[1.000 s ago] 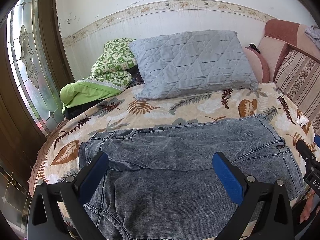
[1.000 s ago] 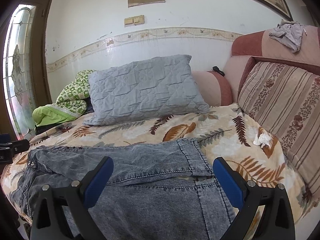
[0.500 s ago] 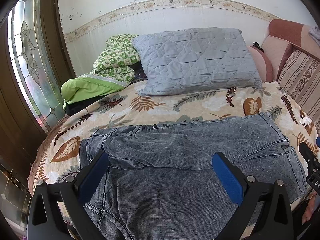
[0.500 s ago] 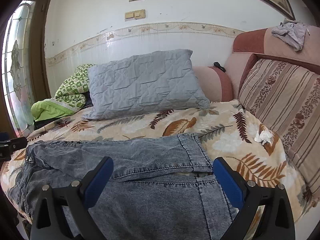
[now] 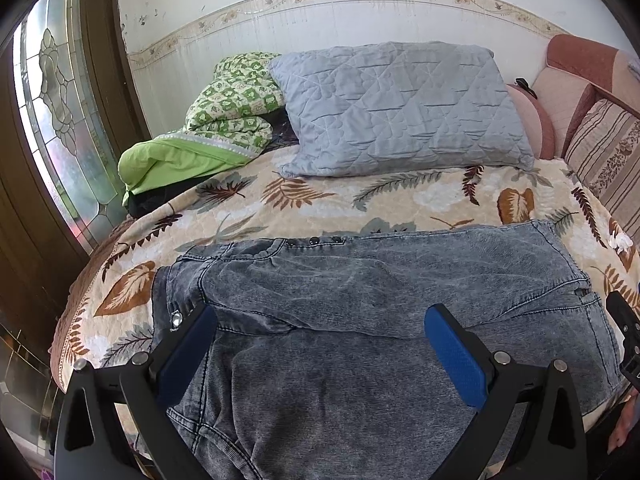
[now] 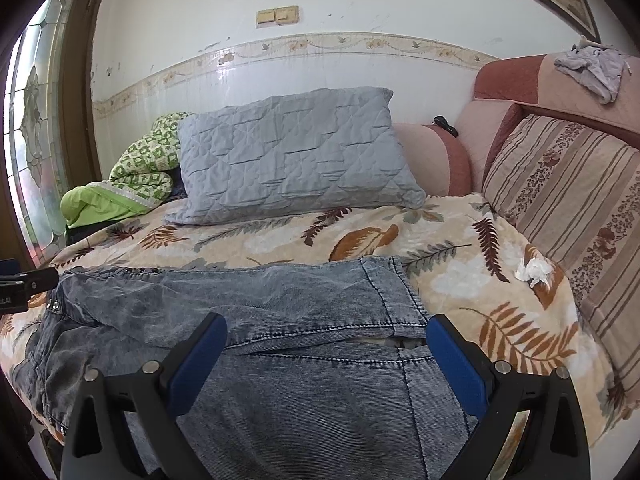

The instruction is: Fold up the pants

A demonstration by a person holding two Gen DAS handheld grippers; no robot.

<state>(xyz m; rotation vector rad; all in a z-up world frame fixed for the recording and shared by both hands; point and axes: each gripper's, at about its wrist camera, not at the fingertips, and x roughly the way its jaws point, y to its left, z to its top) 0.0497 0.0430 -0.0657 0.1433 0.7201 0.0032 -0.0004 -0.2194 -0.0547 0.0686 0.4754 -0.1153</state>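
Note:
Grey acid-wash denim pants (image 5: 360, 320) lie across the near part of the bed, folded over on themselves, the waistband with its snaps toward the left. In the right wrist view the pants (image 6: 280, 320) show a hemmed edge at the right. My left gripper (image 5: 320, 316) hovers open over the left half of the pants, nothing between its blue pads. Over the right half my right gripper (image 6: 326, 324) is open as well and holds nothing. The right gripper's black tip (image 5: 624, 328) shows at the right edge of the left wrist view.
The bed has a leaf-print blanket (image 5: 320, 204). A grey quilted pillow (image 5: 400, 108) and a green bundle of bedding (image 5: 208, 136) lie at the back. A striped cushion (image 6: 568, 200) lines the right side, with a crumpled white tissue (image 6: 534, 270) beside it. A glass-panelled door (image 5: 60, 120) stands left.
Both grippers have stayed open and drawn slightly nearer and lower over the pants. The pants have not moved.

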